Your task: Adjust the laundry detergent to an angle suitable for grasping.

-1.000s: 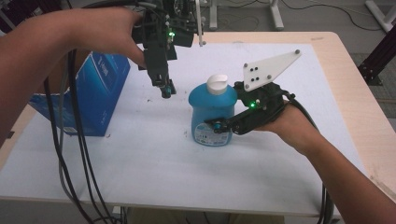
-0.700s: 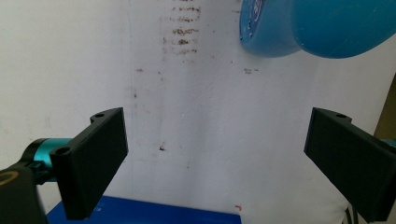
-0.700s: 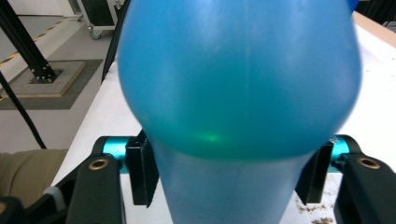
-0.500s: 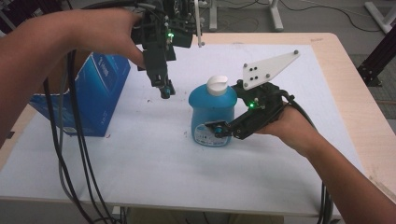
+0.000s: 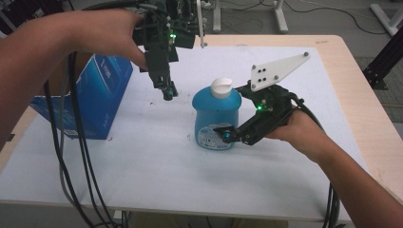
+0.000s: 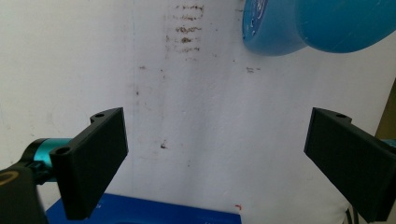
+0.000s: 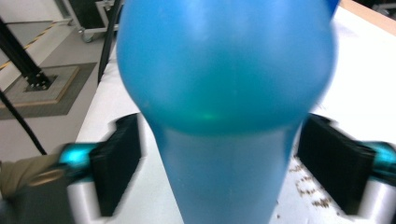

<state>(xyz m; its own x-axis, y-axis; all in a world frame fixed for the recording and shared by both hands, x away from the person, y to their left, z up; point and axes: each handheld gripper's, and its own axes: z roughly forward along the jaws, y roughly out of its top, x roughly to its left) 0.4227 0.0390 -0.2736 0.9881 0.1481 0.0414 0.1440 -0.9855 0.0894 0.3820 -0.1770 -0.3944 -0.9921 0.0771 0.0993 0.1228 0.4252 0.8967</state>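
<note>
A blue plastic bottle (image 5: 215, 116) with a white cap (image 5: 222, 87) stands upright in the middle of the white table cover. My right gripper (image 5: 222, 132) reaches in from the right at its lower body. The bottle (image 7: 224, 93) is between the two black pads (image 7: 119, 163), with a gap on each side. These jaws have just been opening, so the gripper is open. My left gripper (image 5: 167, 92) hangs above the table behind and left of the bottle, pointing down. It is open (image 6: 217, 121) with nothing between its jaws, and the bottle (image 6: 317, 23) lies beyond them.
A blue cardboard box (image 5: 90, 99) stands at the left of the table, below my left forearm; its top edge (image 6: 140, 212) shows under the left jaws. Black cables hang over the table's front left edge (image 5: 71, 180). The white cover (image 5: 142, 166) lies on a wooden tabletop.
The right gripper's jaws have spread apart around the bottle, which stays upright in the same place. Neither hand has shifted.
</note>
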